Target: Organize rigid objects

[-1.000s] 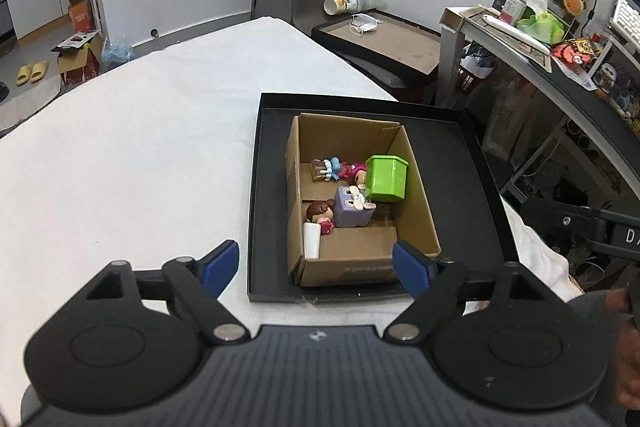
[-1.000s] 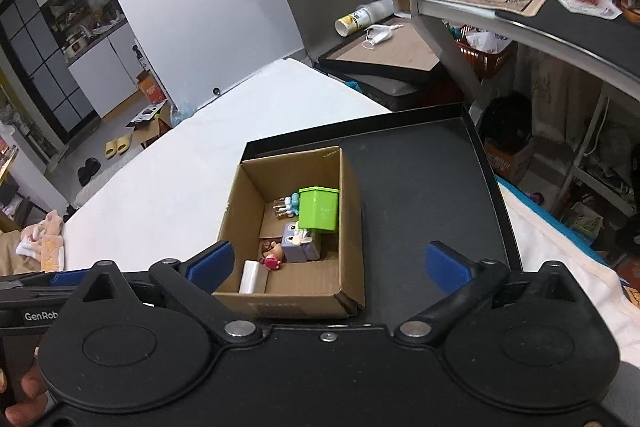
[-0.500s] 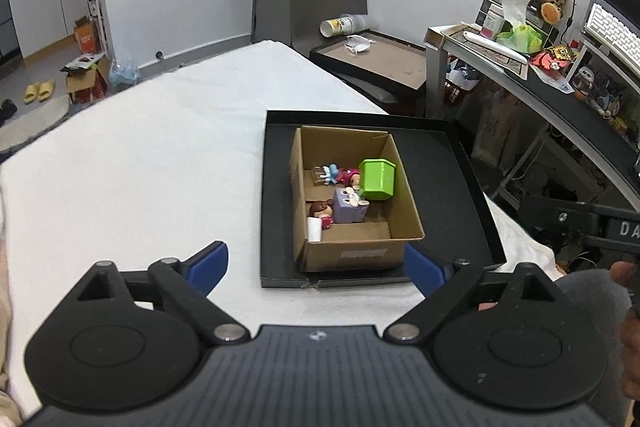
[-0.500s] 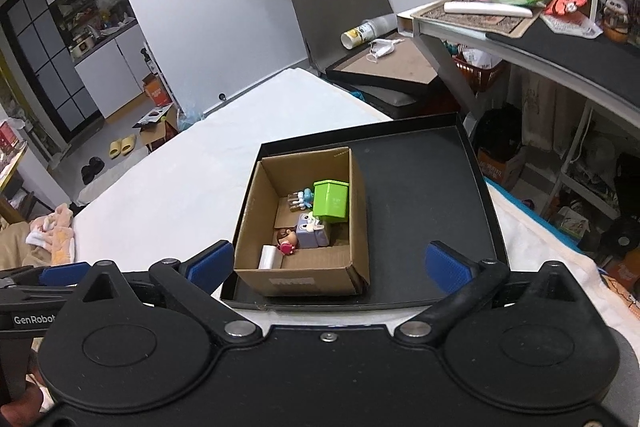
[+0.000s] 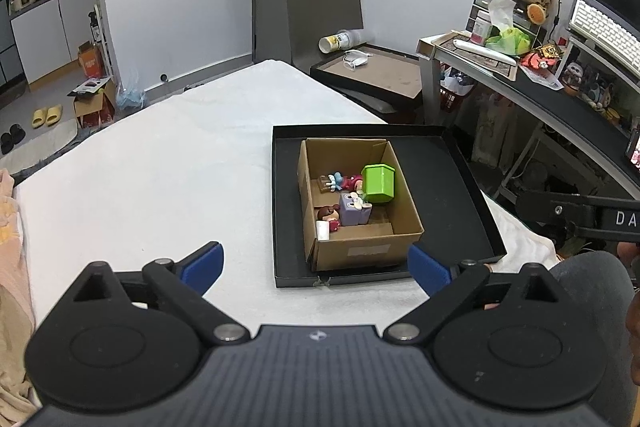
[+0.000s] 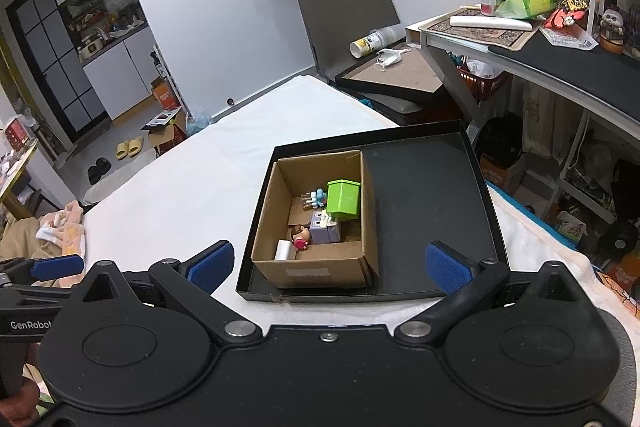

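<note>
An open cardboard box [image 5: 366, 253] [image 6: 320, 273] stands in the left part of a black tray [image 5: 452, 187] [image 6: 432, 187] on a white-covered table. Inside lie a green container [image 5: 379, 183] [image 6: 343, 199], a purple block toy [image 5: 352, 209] [image 6: 325, 229], small figurines [image 5: 329, 214] [image 6: 300, 237] and a white cylinder [image 5: 322, 230] [image 6: 283, 250]. My left gripper [image 5: 316, 269] is open and empty, held back from the tray's near edge. My right gripper [image 6: 330, 265] is open and empty, also short of the tray.
The white table [image 5: 160, 167] stretches left of the tray. A second tray [image 5: 372, 75] with a mask and a tipped can sits behind. A cluttered desk [image 5: 540, 67] stands at the right. The left gripper's finger shows in the right wrist view [image 6: 56, 265].
Both grippers have pulled back and up from the box, which now looks smaller and farther. Both stayed open and empty. The objects in the box have not moved.
</note>
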{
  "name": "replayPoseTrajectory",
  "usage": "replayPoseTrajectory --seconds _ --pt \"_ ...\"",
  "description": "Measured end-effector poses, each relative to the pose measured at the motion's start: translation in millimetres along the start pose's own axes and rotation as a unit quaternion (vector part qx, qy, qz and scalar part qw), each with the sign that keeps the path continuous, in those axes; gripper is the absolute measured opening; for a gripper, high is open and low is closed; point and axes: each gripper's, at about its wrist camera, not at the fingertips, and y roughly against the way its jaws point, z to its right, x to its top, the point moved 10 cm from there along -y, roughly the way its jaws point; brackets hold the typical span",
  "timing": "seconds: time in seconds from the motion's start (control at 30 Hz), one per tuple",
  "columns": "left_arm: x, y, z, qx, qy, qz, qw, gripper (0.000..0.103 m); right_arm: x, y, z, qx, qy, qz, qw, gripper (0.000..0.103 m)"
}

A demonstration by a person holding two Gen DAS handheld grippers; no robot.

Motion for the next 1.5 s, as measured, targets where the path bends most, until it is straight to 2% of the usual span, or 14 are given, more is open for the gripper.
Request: replayPoseTrajectory --seconds 0.4,1.5 --pt "-5.3 12.0 -1.5 0.003 -0.005 0.007 1.0000 0.098 -4.8 10.3 -4.3 -0.018 0.015 0.005 1.000 0.103" --pt "-10.6 21.2 -1.7 0.011 -0.007 0.003 0.9999 0.098 -10.3 22.2 -3.2 -0.024 0.024 0.011 0.999 0.103"
